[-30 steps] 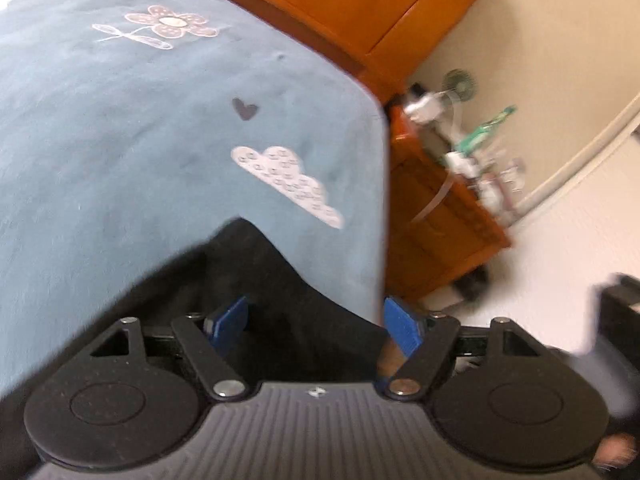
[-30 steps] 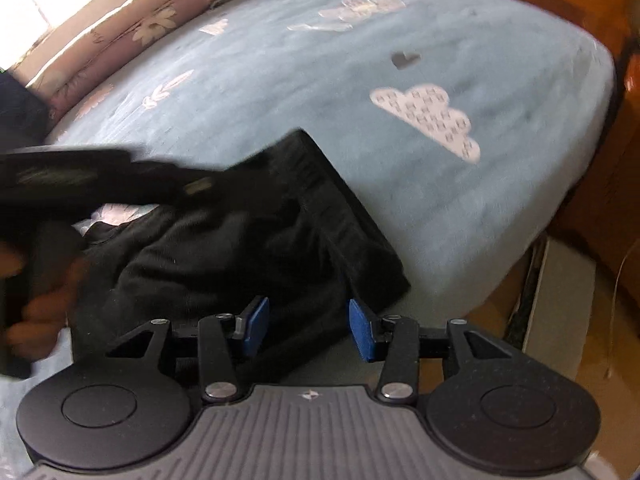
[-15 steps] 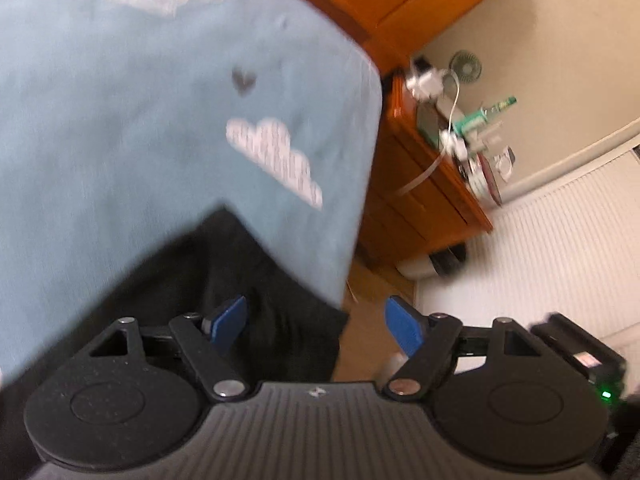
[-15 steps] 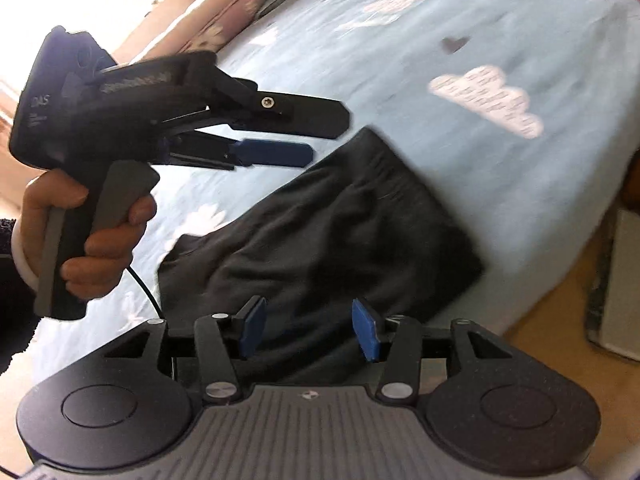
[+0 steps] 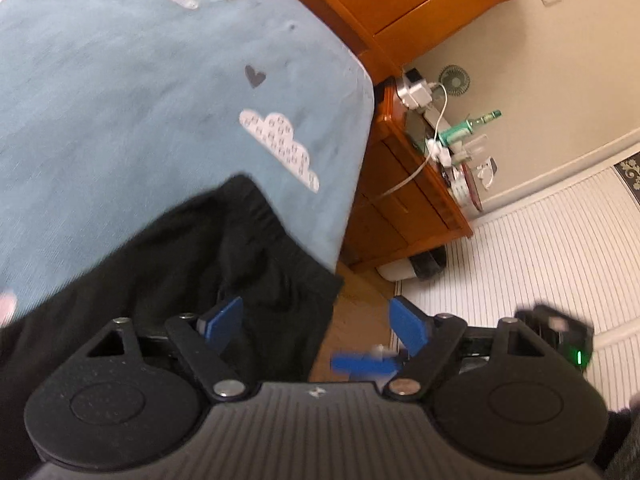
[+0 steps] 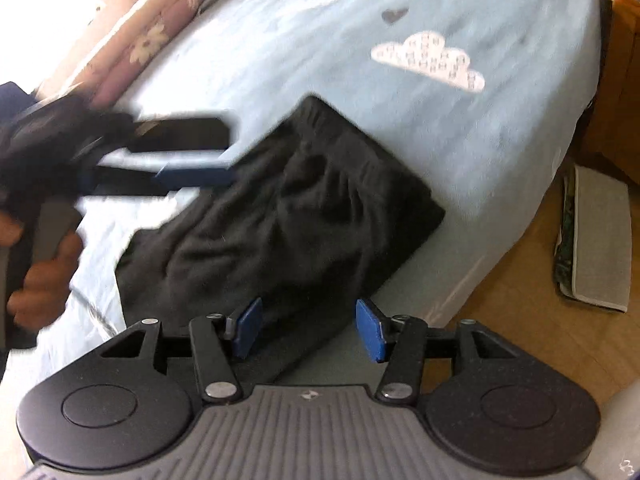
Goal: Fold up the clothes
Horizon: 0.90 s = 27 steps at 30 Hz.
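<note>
A: Where's the folded black fabric garment [image 6: 288, 216]?
B: On the pale blue cloud-printed bedspread [image 6: 460, 128], near its corner; left gripper [image 5: 318, 320] and right gripper [image 6: 308, 326] both opening, nothing clamped between the blue pads.

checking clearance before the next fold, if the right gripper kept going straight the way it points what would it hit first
Most likely the black garment on the blue bedspread. The right gripper, jaws opening and empty, aims down at the cloth's near edge. Depth is unclear.
</note>
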### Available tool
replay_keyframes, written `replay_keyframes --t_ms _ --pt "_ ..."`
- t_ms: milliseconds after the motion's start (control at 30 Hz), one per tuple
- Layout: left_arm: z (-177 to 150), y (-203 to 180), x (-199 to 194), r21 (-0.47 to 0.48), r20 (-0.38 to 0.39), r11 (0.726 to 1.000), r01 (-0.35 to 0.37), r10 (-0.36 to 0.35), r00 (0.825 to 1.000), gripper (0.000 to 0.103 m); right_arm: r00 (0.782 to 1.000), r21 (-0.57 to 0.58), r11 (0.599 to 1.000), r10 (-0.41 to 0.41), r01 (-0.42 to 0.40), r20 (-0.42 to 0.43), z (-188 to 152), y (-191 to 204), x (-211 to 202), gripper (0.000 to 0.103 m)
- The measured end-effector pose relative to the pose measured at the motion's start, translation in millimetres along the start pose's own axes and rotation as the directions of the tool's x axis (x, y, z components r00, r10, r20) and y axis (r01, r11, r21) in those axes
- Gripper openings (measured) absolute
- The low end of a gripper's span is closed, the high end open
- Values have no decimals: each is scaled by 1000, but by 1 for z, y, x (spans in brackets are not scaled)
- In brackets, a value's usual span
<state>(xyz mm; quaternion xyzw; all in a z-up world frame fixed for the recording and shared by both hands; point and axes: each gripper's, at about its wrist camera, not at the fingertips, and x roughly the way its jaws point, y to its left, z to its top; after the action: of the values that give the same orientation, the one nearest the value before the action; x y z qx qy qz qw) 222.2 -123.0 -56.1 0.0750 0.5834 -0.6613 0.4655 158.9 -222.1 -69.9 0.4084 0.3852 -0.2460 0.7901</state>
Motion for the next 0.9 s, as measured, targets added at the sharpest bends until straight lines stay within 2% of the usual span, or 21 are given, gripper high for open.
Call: replay_keyframes --t_ms 100,200,300,400,500,633,833,900 --pt "-22 10 -10 -36 -13 999 -13 12 1000 81 1000 -2 1000 -8 8 26 6 11 4 63" --pt "-42 36 -9 -151 11 988 -41 43 999 80 999 -6 1000 -20 20 34 9 20 14 63" --pt "-51 56 -12 -261 54 965 -17 32 998 79 999 -26 999 -47 47 -5 9 21 28 63" --pt "-53 50 -36 -235 107 972 -15 41 993 80 995 -67 994 -88 85 -43 9 22 35 63" --pt "-65 44 -57 -219 121 975 -37 65 991 80 993 -143 983 -121 118 -10 14 33 23 63" --pt "-92 37 -63 -216 80 975 -52 70 994 80 992 -174 977 -122 124 19 29 43 18 63" --pt "-134 26 -26 -177 -37 983 -46 40 999 80 993 -217 969 -113 117 28 47 51 36 63" --pt "-149 28 -15 -194 -79 979 -54 39 996 80 994 -235 966 -107 110 25 48 55 41 63"
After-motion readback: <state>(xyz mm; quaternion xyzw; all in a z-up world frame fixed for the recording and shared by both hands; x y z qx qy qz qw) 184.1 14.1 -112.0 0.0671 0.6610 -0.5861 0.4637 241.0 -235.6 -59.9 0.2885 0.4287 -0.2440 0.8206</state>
